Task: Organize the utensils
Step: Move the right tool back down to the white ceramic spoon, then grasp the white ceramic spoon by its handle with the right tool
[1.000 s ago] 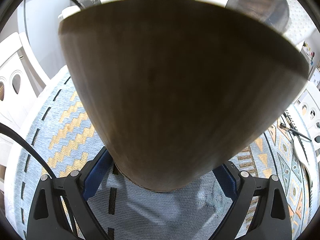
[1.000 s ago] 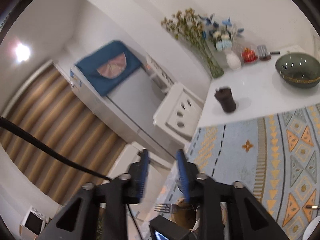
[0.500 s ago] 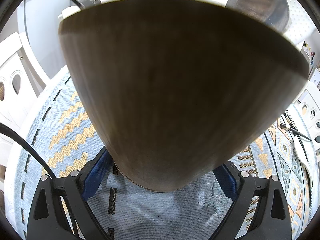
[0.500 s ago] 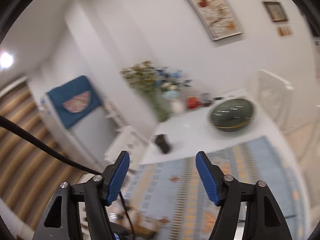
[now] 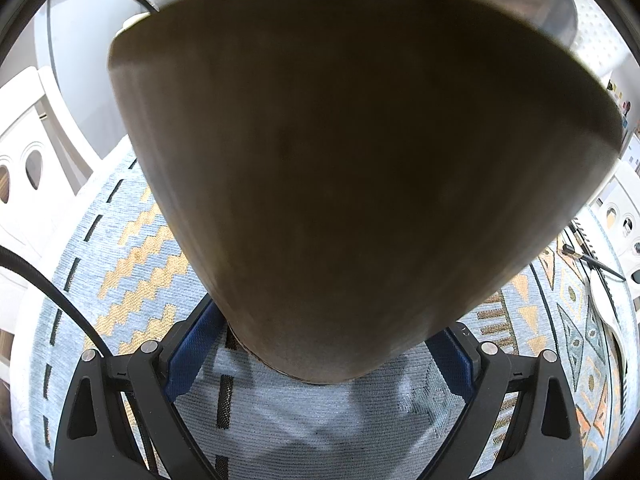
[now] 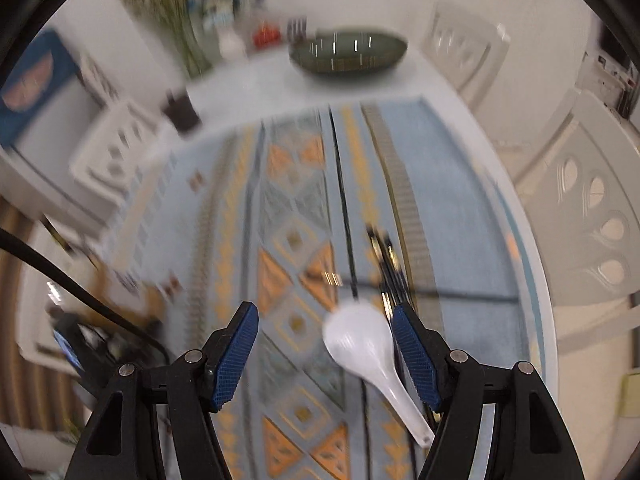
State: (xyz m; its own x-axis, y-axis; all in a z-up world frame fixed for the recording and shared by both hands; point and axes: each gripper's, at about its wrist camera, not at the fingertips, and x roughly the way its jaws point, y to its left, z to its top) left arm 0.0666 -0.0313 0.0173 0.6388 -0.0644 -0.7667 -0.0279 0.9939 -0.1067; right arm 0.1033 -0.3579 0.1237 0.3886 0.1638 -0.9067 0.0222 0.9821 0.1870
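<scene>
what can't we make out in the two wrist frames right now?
- Left wrist: the wooden holder fills the frame and hides its own inside; only utensil tips poke over the rim.
- Left wrist: where the blue pads meet the holder's base is covered by the holder.
- Right wrist: motion blur smears the dark sticks beyond the white spoon.
- Right wrist: vase, bowl and small items at the table's far end are blurred.
</scene>
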